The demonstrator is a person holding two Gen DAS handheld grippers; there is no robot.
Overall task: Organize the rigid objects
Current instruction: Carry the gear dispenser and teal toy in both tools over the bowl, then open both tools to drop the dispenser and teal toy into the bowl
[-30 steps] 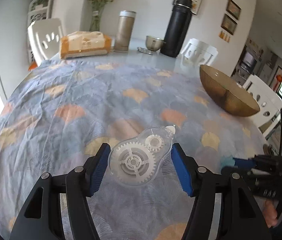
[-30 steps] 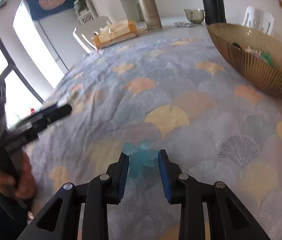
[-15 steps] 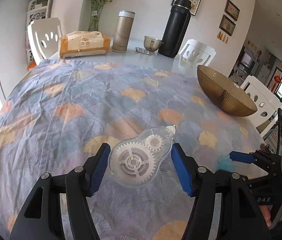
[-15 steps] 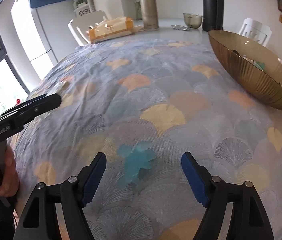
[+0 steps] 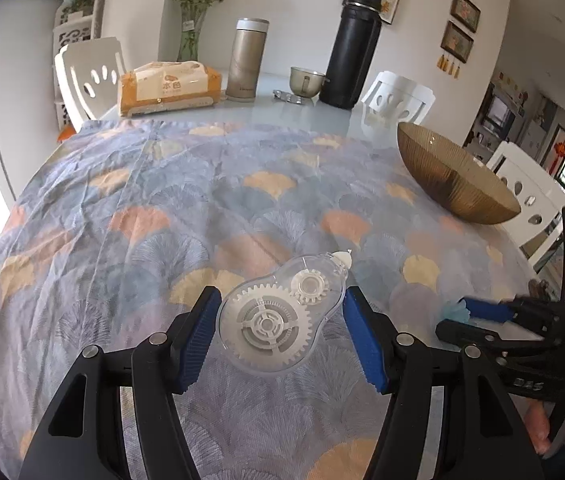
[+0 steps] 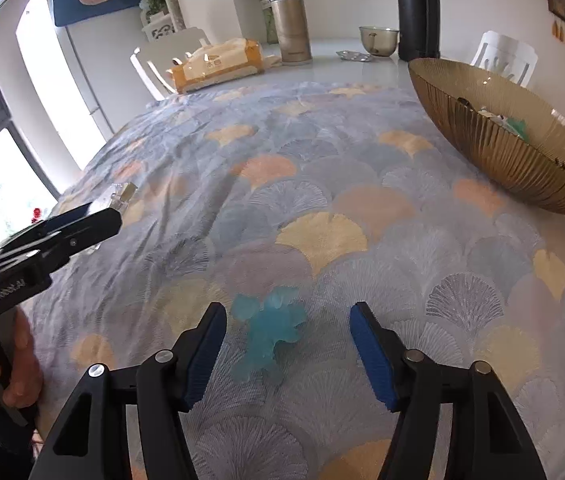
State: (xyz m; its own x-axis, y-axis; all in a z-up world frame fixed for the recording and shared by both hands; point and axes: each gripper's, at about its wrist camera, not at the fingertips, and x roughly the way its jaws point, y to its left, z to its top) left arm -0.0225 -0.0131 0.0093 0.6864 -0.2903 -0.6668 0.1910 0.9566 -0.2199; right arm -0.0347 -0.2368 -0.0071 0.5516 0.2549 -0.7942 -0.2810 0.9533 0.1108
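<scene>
Here, clear gear-filled tape dispenser (image 5: 282, 316), translucent blue clip (image 6: 268, 326), ribbed amber bowl (image 6: 494, 152)

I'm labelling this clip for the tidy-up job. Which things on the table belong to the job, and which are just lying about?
Part of the job:
- clear correction tape dispenser, between the left gripper's fingers
- translucent blue piece, between the right gripper's open fingers
- gold ribbed bowl, already holding small items

Just lying about:
- tissue pack
- gold flask
- black thermos
- small glass cup
</scene>
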